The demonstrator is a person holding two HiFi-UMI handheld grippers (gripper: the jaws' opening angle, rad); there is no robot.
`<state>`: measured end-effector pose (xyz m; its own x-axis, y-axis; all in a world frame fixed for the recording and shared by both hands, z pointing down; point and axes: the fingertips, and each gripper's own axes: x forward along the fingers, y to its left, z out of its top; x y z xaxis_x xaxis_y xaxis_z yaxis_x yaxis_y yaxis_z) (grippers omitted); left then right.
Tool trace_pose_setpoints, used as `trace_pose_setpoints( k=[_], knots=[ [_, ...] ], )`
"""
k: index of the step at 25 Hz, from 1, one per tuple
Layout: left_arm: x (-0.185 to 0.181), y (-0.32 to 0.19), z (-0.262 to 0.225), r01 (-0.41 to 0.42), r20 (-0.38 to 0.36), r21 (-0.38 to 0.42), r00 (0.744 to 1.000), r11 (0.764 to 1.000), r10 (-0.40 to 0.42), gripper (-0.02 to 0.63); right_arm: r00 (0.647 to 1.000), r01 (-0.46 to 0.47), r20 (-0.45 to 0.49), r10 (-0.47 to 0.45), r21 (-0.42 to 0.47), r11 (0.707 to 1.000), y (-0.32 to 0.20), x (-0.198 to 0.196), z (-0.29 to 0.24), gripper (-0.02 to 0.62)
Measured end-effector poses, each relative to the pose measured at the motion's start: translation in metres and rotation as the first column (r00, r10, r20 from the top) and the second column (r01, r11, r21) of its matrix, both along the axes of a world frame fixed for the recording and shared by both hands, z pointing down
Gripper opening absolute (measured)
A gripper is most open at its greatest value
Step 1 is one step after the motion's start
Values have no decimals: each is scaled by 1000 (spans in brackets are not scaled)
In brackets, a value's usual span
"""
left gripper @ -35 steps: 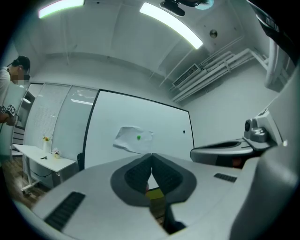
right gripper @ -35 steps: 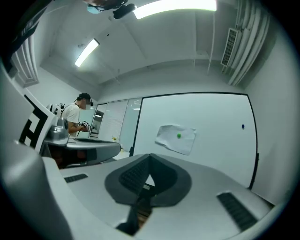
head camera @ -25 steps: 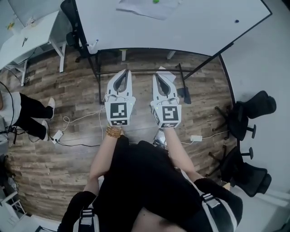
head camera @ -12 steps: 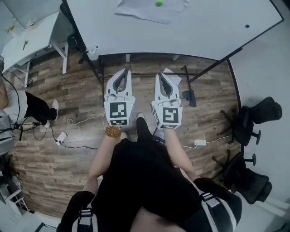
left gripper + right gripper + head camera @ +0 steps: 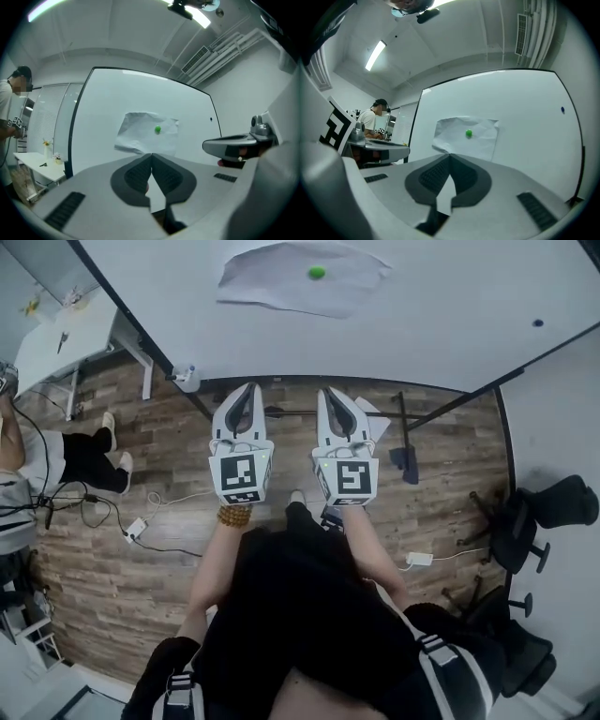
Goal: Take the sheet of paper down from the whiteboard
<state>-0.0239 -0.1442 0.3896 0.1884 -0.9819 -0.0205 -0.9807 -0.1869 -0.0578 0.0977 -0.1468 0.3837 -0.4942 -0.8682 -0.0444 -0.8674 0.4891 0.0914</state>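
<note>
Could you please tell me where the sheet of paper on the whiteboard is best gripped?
Probably the sheet of paper at its lower left corner, from below: it looks curled off the whiteboard, while the green magnet pins its middle.

Ceiling strip lights (image 5: 375,55) shining bright and even, whiteboard (image 5: 450,306) glowing pale, soft shadows falling on the floor (image 5: 94,587), gripper views bending and darkening at rounded edges, close foreground blurring slightly

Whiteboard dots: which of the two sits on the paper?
The green magnet, which lies on the crumpled sheet. The dark blue dot sits alone on bare whiteboard, far to the right.
</note>
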Motion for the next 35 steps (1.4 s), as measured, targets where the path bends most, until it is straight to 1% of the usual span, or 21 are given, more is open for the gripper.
trace_pose_setpoints(
  k=[3,6,10,12,15,22,24,26,30,35],
  knots=[
    [8,-14,-1,11,7,-1,1000,1000,-11,12,1000,1,5,-1,6,1000,-20,13,-2,-2],
    [1,-27,3,26,6,-3,1000,1000,-26,12,1000,-6,-9,6,10,1000,-36,16,-2,-2],
    [-6,-44,3,24,-28,8,999,1000,-23,12,999,-15,-48,17,38,999,-47,17,-9,-2],
    [-11,-54,2,13,-40,14,999,1000,-12,12,997,-20,-69,24,56,998,-54,14,-14,-2],
    [-16,-65,-4,-14,-38,29,999,999,15,12,995,-29,-93,36,77,997,-64,6,-21,-2],
    [-30,-87,-18,-69,-50,63,996,996,72,12,989,-55,-130,70,117,992,-82,-14,-35,-2],
    [-34,-93,-20,-78,-56,68,995,995,82,12,985,-57,-157,76,125,990,-86,-20,-37,-2],
    [-38,-100,-21,-87,-62,74,994,994,91,12,981,-66,-174,87,127,990,-93,-23,-38,-2],
    [-46,-113,-23,-92,-73,81,992,992,98,12,971,-90,-204,122,160,983,-106,-26,-45,-2],
    [-57,-125,-25,-93,-75,87,992,992,100,12,961,-136,-213,174,184,973,-125,-23,-54,-2]
  ],
)
